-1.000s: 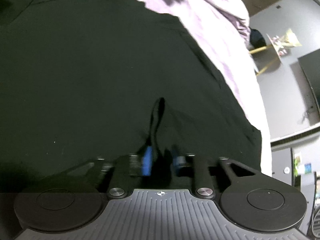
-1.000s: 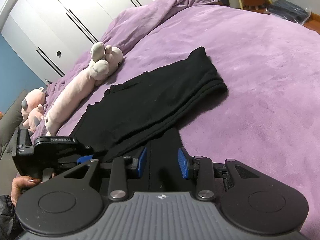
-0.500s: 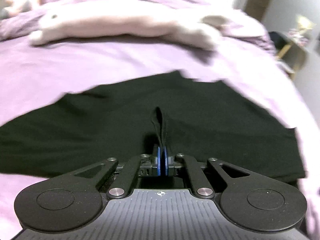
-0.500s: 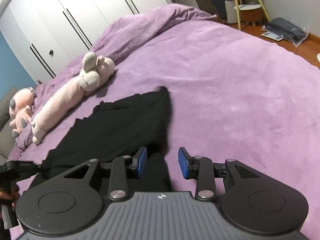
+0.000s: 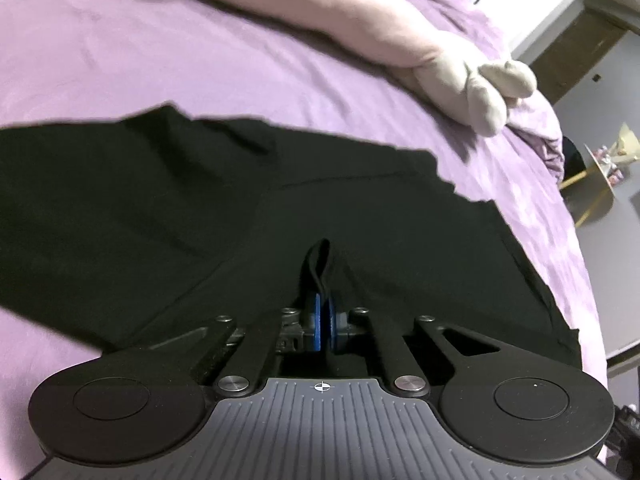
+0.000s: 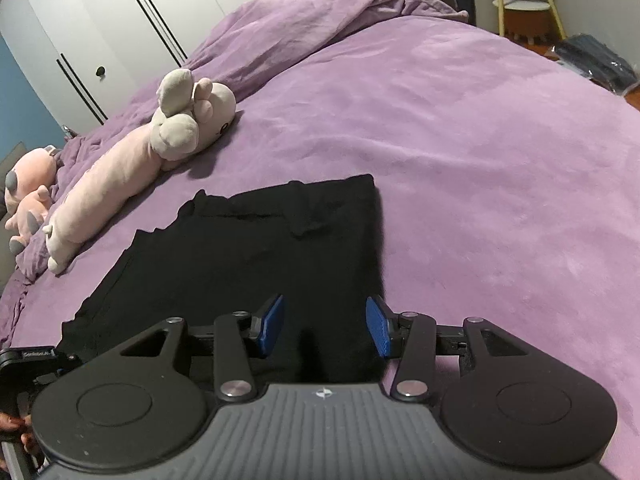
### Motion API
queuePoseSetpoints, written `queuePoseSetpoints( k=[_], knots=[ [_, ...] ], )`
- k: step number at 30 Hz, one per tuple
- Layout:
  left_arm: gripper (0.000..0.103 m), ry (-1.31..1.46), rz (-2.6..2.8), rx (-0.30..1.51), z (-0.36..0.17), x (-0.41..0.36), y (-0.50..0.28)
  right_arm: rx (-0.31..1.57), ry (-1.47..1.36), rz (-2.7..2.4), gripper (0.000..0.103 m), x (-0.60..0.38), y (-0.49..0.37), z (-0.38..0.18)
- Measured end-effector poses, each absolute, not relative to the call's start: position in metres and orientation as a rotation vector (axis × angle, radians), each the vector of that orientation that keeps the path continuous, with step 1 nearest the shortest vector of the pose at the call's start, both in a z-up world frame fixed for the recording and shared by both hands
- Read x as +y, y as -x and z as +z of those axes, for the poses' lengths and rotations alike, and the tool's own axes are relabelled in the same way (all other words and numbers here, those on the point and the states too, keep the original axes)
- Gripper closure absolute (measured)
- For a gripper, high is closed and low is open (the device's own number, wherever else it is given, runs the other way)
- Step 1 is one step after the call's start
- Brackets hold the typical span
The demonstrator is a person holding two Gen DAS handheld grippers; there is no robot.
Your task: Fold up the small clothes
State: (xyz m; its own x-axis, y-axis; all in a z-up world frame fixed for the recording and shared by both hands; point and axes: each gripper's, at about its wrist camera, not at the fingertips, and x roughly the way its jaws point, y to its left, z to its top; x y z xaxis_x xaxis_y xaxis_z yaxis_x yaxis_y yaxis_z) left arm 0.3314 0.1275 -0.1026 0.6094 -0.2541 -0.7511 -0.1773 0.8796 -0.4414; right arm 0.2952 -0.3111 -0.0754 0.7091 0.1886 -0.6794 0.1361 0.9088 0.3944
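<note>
Left hand-held gripper (image 5: 323, 316): the blue pads (image 5: 317, 320) are pressed together, clamping a raised loop of fabric from the black garment (image 5: 200, 208). The pinched fold stands up directly ahead of the pads. The rest of the garment spreads forward and to both sides of this gripper, lying on the purple bed (image 5: 120, 60).

Right hand-held gripper (image 6: 326, 326): the jaws stand wide apart with nothing clamped between them. The black garment (image 6: 248, 256) passes beneath the gap and extends forward and to the left of this gripper. Its right edge runs just inside the right pad (image 6: 378, 330). The far edge of the garment is uneven and shows overlapping layers.

Beyond the garment, ahead and to the left of the right gripper, a long pink plush toy (image 6: 120, 176) lies on the bed (image 6: 460, 160), apart from the fabric. A second pink plush (image 6: 28, 184) lies farther left. White wardrobe doors (image 6: 120, 20) stand behind the bed.
</note>
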Motion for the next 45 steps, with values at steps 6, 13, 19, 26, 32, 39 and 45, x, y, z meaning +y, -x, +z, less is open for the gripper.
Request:
queuePoseSetpoints(
  k=[6, 13, 19, 26, 32, 39, 45],
  knots=[
    [0.098, 0.26, 0.081, 0.744, -0.065, 0.132, -0.33, 0.792, -0.425, 0.014, 0.056, -0.311, -0.308, -0.079],
    [0.098, 0.246, 0.14, 0.822, -0.083, 0.151, -0.334, 0.815, -0.399, 0.037, 0.055, -0.295, -0.334, -0.089],
    [0.098, 0.255, 0.124, 0.808, -0.083, 0.15, -0.333, 0.796, -0.279, 0.059, 0.094, -0.274, -0.349, -0.093],
    [0.097, 0.32, 0.109, 0.823, -0.089, 0.158, -0.336, 0.766, -0.164, -0.071, 0.096, -0.273, -0.341, -0.093],
    [0.072, 0.443, 0.011, 0.862, -0.096, 0.175, -0.322, 0.709, -0.273, 0.065, 0.062, -0.277, -0.297, -0.073],
    [0.086, 0.355, 0.01, 0.931, -0.105, 0.157, -0.317, 0.77, -0.284, 0.075, 0.074, -0.268, -0.262, -0.082],
    [0.097, 0.312, 0.064, 0.904, -0.098, 0.154, -0.317, 0.8, -0.252, 0.077, 0.099, -0.26, -0.262, -0.081]
  ],
)
